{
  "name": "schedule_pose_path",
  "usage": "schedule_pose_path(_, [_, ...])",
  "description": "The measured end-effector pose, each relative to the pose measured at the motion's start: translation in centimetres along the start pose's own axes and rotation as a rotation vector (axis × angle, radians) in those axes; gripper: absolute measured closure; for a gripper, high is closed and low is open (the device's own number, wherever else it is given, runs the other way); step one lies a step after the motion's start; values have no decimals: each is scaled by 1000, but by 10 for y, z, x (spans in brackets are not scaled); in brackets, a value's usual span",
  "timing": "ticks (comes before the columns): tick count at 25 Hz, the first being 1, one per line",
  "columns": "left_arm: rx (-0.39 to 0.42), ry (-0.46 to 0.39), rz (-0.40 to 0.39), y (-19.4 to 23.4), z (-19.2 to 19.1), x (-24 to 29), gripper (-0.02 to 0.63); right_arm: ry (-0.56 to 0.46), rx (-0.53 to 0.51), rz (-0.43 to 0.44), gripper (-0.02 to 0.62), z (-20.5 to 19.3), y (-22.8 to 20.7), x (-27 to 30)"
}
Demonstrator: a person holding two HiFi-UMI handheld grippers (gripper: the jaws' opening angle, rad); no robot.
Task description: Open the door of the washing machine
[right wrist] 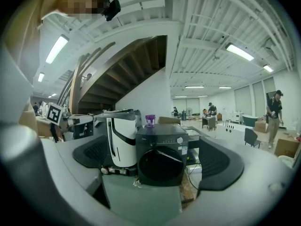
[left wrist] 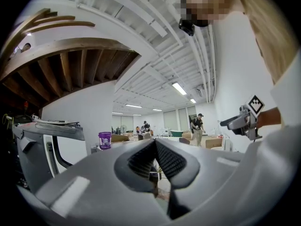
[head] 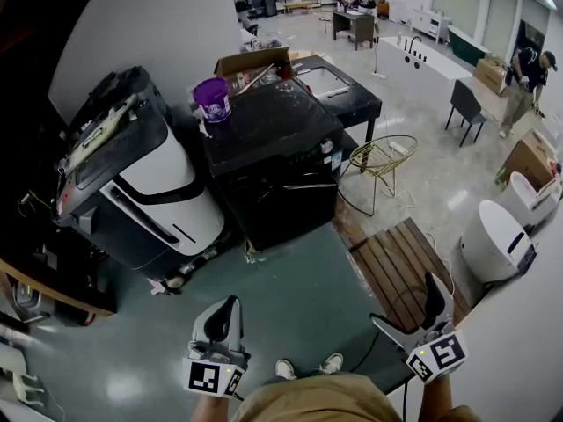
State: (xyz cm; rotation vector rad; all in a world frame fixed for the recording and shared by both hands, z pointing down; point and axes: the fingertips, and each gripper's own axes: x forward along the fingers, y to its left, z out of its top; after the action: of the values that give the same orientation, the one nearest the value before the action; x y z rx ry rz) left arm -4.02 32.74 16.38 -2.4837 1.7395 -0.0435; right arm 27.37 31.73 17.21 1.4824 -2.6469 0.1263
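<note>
Washing machine (right wrist: 162, 157), one, is facing two tools: left gripper (head: 230, 304) is pinching shut, right gripper (head: 403, 299) is gaping empty.

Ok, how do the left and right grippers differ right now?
The left gripper has its jaws together; the right gripper has them wide apart. The right gripper's view frames the washer between its jaws; the left gripper's closed tips frame nothing. Both are empty and well short of the washer.
</note>
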Motion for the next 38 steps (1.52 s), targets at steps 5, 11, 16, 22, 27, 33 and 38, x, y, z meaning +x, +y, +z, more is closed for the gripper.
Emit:
schedule_pose_path(5, [14, 12, 19, -16, -6, 1, 546, 24, 26, 20, 20, -21, -13, -1])
schedule_pose_path(11, [-3, 51, 18, -31, -22, 10, 546, 37, 88, 33, 21, -36, -27, 1])
schedule_pose_path(16, [1, 37, 3, -35, -23, 40, 546, 51, 85, 52, 21, -51, -42, 12])
schedule_pose_path(22, [-53, 54, -14, -18, -53, 95, 546, 129, 78, 45, 21, -60, -62, 56])
schedule_pose_path(27, [-97, 69, -34, 11, -78, 176, 546, 207, 53, 36, 21, -53, -92, 130])
schedule_pose_path(33, [-96, 73, -73, 75, -85, 283, 546, 266, 53, 55, 23, -35, -120, 250])
schedule_pose_path(38, [-103, 85, -97, 117, -87, 344, 546, 281, 56, 68, 23, -29, -129, 315])
